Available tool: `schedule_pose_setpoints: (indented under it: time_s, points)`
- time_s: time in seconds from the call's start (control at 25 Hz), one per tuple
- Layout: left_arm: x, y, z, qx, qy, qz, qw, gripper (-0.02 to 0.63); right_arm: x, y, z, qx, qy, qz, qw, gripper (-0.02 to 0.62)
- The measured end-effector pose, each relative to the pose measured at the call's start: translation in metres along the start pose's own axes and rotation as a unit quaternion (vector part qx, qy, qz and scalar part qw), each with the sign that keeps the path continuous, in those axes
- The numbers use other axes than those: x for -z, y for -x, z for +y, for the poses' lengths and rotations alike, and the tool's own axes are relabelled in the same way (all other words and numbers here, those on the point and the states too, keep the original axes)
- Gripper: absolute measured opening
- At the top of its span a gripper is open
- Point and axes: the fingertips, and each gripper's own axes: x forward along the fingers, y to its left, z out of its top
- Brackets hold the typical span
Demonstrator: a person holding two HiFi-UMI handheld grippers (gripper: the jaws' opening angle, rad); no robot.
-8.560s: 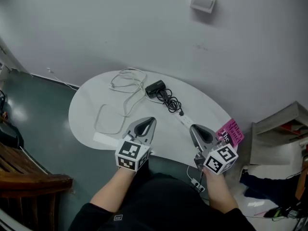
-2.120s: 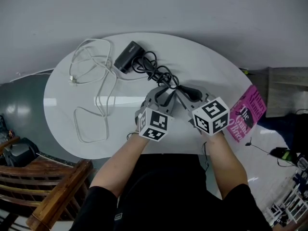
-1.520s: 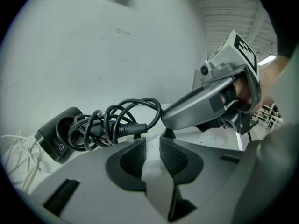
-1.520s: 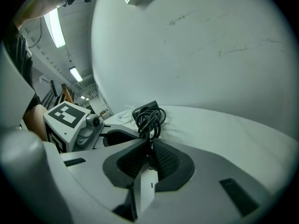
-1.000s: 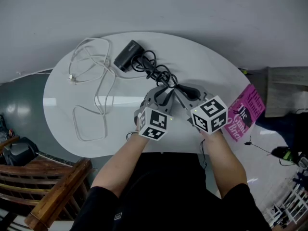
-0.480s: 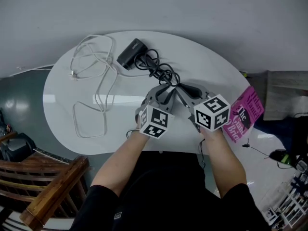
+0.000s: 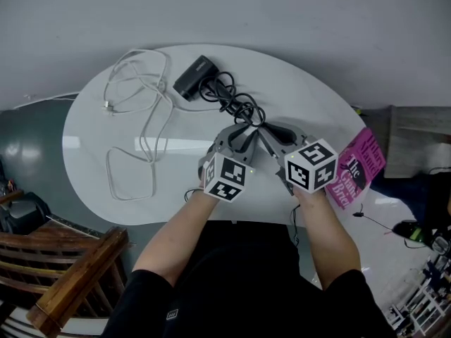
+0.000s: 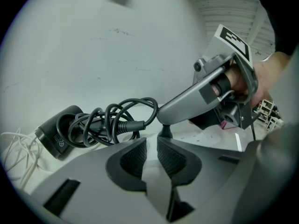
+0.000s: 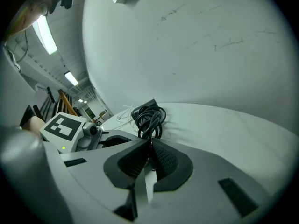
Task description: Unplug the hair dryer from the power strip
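Observation:
The black hair dryer [image 7: 194, 78] lies at the back of the white oval table [image 7: 310, 111]. Its coiled black cord [image 7: 236, 104] runs toward me. Both grippers meet at the cord's near end, over the white power strip, which they hide in the head view. My left gripper [image 7: 239, 134] [image 8: 151, 154] is shut with a narrow gap that shows pale strip. The black plug [image 8: 164, 130] stands just ahead of its tips. My right gripper [image 7: 262, 136] [image 9: 150, 157] is shut on that plug, and its finger [image 8: 187, 104] reaches down onto it in the left gripper view.
A loose white cable [image 7: 141, 97] sprawls over the table's left half. A pink book [image 7: 356, 173] lies at the right edge. A wooden chair [image 7: 63, 273] stands at the lower left. A grey wall rises right behind the table.
Since the earliest frame both grippers have moved in from the near table edge and closed together at the plug. Over the last second they hold still.

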Motion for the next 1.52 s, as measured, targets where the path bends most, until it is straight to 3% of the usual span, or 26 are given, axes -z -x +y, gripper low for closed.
schedule_pose_setpoints:
  time_s: [0.24, 0.48, 0.72, 0.88, 1.08, 1.2, 1.52]
  points:
    - [-0.001, -0.001, 0.000, 0.001, -0.001, 0.004, 1.0000, 0.058, -0.002, -0.002, 0.005, 0.011, 0.034, 0.016, 0.999, 0.040]
    - [0.000, 0.000, 0.003, -0.008, 0.020, 0.005, 0.9998, 0.077, -0.001, -0.001, 0.001, -0.004, -0.003, 0.008, 1.000, 0.040]
    - [0.003, 0.005, 0.004, -0.009, -0.007, 0.014, 0.9998, 0.112, 0.001, 0.000, -0.001, -0.005, -0.020, 0.003, 1.000, 0.040]
    - [0.002, 0.007, 0.006, 0.002, 0.020, 0.011, 0.9997, 0.099, 0.002, 0.002, -0.001, -0.012, -0.039, 0.000, 0.999, 0.040]
    - [0.006, 0.006, 0.001, 0.005, -0.019, 0.030, 0.9994, 0.094, 0.005, 0.003, 0.004, -0.016, -0.047, 0.006, 0.999, 0.041]
    - [0.007, 0.005, 0.001, 0.005, -0.030, 0.032, 0.9990, 0.092, 0.006, 0.001, 0.002, -0.011, -0.043, 0.011, 0.999, 0.040]
    - [0.006, 0.006, 0.002, 0.000, -0.013, 0.021, 0.9997, 0.094, 0.007, 0.006, 0.011, -0.021, -0.015, 0.013, 1.000, 0.040]
